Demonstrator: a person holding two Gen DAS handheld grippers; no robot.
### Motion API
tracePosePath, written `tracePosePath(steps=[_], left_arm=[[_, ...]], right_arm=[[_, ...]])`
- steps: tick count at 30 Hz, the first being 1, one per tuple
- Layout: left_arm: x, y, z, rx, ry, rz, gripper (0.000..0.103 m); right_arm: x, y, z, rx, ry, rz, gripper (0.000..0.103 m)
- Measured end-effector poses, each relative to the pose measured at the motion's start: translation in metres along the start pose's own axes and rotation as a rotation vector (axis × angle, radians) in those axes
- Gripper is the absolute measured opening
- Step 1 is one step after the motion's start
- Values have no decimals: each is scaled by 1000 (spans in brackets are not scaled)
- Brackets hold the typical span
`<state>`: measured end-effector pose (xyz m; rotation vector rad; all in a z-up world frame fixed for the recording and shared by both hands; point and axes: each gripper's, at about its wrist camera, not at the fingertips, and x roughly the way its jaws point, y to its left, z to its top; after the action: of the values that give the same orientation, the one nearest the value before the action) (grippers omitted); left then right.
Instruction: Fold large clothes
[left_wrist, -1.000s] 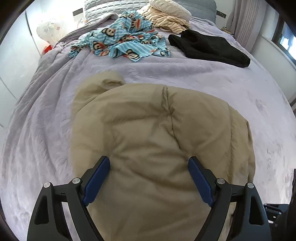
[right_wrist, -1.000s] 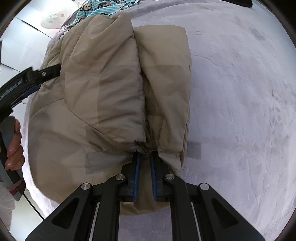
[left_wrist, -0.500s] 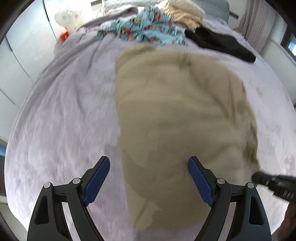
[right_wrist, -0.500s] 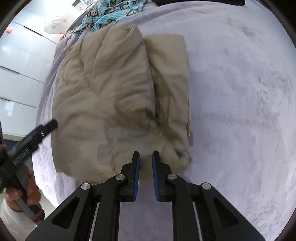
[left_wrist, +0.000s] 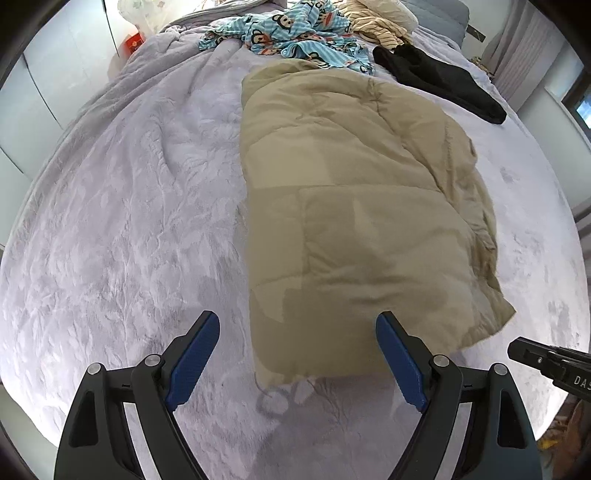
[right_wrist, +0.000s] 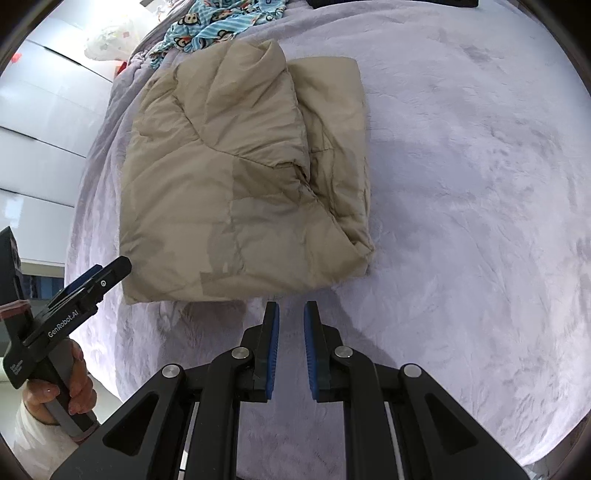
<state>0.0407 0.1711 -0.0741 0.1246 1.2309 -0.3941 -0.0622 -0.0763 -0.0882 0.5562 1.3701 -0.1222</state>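
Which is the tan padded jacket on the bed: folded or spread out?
Folded: the tan padded jacket lies as a compact rectangle, layers doubled over along its right side.

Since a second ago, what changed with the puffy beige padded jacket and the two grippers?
The right gripper let go of the puffy beige padded jacket and drew back off its near edge, jaws narrowly apart and empty. The left gripper slid from above the jacket's middle toward its left near corner, jaws wide. The jacket kept its fold on the lilac plush blanket.
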Motion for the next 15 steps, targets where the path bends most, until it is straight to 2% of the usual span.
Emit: tracePosePath(steps=[13, 15], left_arm=[[-34, -17, -17, -11, -10, 32, 87], [-43, -21, -21, -26, -27, 37, 103]], right_arm=[[-14, 9, -8, -38, -6, 25, 15], [-19, 10, -9, -53, -4, 27, 15]])
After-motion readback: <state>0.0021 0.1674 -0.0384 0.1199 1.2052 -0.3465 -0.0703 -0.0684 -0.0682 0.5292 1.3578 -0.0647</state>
